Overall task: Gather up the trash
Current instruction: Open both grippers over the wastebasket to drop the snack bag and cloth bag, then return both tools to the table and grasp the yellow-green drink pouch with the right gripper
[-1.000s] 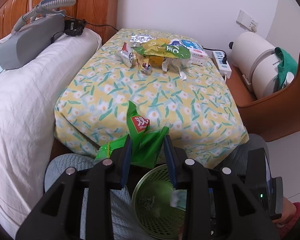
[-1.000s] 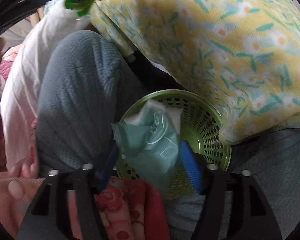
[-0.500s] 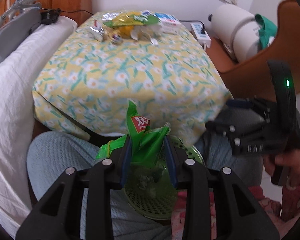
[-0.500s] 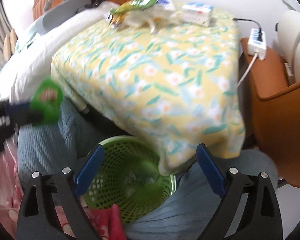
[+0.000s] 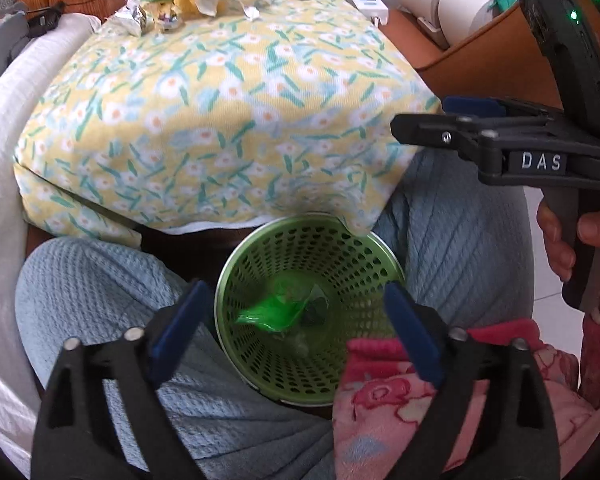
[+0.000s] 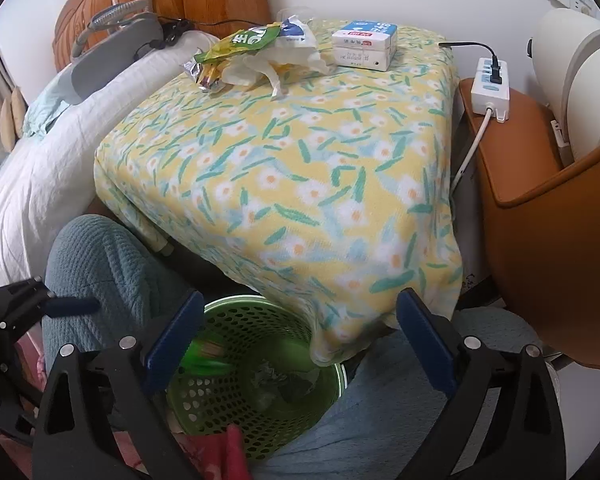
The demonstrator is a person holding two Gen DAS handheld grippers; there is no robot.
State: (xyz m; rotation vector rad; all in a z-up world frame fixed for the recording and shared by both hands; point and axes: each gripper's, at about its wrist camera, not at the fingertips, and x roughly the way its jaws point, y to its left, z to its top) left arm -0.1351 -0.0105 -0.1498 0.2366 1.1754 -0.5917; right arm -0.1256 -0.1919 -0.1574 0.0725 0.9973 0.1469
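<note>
Nearest, the left gripper point(image 5: 292, 320) hangs over the green mesh bin point(image 5: 364, 248) wedged between the person's knees; its jaws have just been opening and now stand wide with nothing between them, and the green snack wrapper point(image 5: 276, 312) lies loose inside the bin. The right gripper point(image 6: 296, 340) has also just been spreading and is wide and empty, poised above the bin's rim near the front edge of the flower-patterned table cover point(image 6: 284, 184).

The bin is only pinched by the legs and tucked partly under the cover's overhanging front edge, so a shift of the knees or a knock from a descending jaw would probably tip it and spill what is collected.

The remaining trash, a pile of wrappers and crumpled tissue point(image 6: 256, 56), sits at the far edge of the table, just beside a small carton point(image 6: 364, 46). A wide grab there risks taking the carton too, or snagging the cloth and dragging everything forward.
</note>
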